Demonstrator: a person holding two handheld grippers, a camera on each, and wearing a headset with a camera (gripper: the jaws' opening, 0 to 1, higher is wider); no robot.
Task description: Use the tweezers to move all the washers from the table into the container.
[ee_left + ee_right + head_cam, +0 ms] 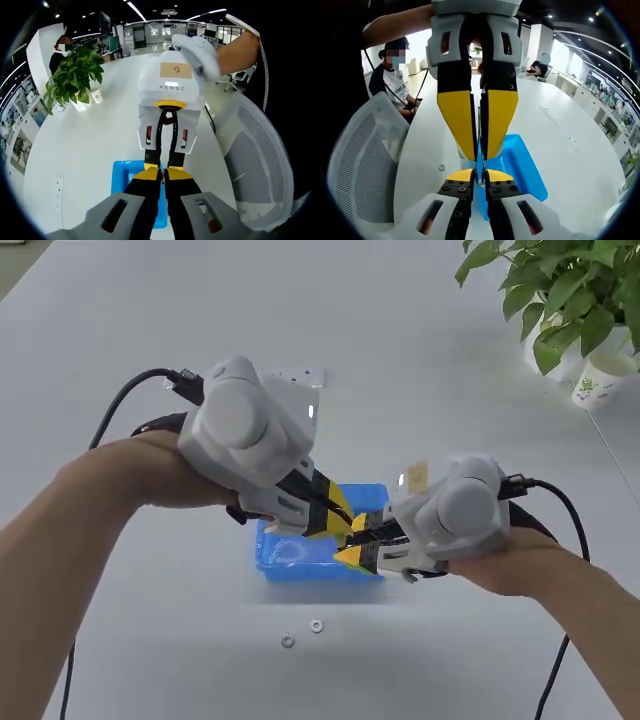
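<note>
White table bearing a blue container. The left gripper and the right gripper meet tip to tip above the container. Each has its jaws drawn together to a narrow slit. A thin dark sliver lies in the slit, and whether it is the tweezers cannot be told. Two washers lie side by side on the bare table, just on the near side of the container and clear of all the fingers.
</note>
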